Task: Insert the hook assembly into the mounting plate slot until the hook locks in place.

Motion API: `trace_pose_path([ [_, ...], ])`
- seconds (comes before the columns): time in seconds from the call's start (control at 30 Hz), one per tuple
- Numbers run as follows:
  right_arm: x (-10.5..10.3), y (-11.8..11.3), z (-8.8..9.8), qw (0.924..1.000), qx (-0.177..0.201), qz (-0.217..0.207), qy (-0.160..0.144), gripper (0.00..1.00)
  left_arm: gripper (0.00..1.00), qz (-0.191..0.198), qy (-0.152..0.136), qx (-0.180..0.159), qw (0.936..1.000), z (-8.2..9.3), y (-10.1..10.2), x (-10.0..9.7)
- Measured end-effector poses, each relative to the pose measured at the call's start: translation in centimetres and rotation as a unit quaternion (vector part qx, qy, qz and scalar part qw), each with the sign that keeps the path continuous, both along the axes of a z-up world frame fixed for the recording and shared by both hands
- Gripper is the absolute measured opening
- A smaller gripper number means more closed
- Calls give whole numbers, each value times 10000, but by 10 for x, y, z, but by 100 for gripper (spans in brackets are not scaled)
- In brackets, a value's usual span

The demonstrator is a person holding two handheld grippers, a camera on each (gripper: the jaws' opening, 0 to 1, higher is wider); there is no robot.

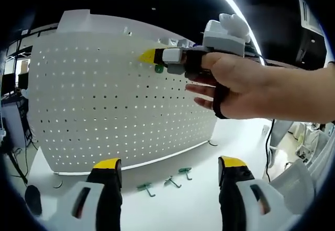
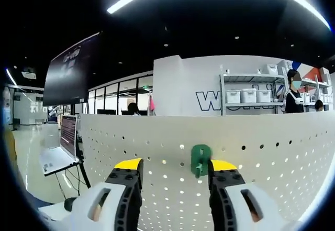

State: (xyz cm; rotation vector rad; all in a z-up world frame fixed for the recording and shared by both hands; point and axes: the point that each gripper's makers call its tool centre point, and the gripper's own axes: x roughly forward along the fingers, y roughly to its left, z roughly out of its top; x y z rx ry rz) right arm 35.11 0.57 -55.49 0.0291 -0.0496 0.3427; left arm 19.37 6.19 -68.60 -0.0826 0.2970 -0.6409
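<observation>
1. The green hook (image 2: pixel 200 159) sits against the white pegboard (image 2: pixel 261 152) near its top edge, its round plate flat on the perforated face; in the right gripper view it lies between the right gripper (image 2: pixel 172 171)'s yellow-tipped jaws, just beside the right-hand one.
2. In that view the jaws stand apart with a wide gap. The hook touches or nearly touches the right-hand tip; whether it is gripped cannot be told.
3. In the left gripper view the same hook (image 1: pixel 159 68) shows as a small green spot on the pegboard (image 1: pixel 104 110), just below the yellow tip of the right gripper (image 1: pixel 152 58), which a hand (image 1: pixel 241 84) holds up to the upper part of the board.
4. The left gripper (image 1: pixel 170 168) hangs back from the board, jaws wide apart and holding nothing.
5. Three more green hooks (image 1: pixel 166 181) lie loose on the white table (image 1: pixel 178 210) in front of the board's base, between the left gripper's jaws in its view.
6. Beyond the board, the right gripper view shows shelving with white bins (image 2: pixel 248 96), a dark screen (image 2: pixel 70 68), and a person (image 2: pixel 293 92) standing at the far right.
</observation>
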Motion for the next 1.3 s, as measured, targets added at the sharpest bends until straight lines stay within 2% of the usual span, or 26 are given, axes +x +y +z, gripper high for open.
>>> trace_pose_path([
  [0.23, -4, 0, -4, 9998, 52, 192, -12, 55, 78, 1, -20, 69, 10000, 0, 0, 0],
  [0.43, -5, 1, -3, 9996, -8, 287, -40, 53, 78, -17, -60, 94, 9999, 3, -2, 0],
  [0.7, -14, -8, -12, 9972, -127, 738, -10, 52, 78, 19, -32, 69, 10000, 3, 1, -1],
  [1.03, -34, -14, -28, 9912, -64, 1324, 41, 57, 78, -8, -37, 63, 10000, 3, -1, -1],
  [1.3, -42, -16, -32, 9900, -88, 1408, 50, 57, 78, -12, -40, 51, 10000, 3, 0, -1],
])
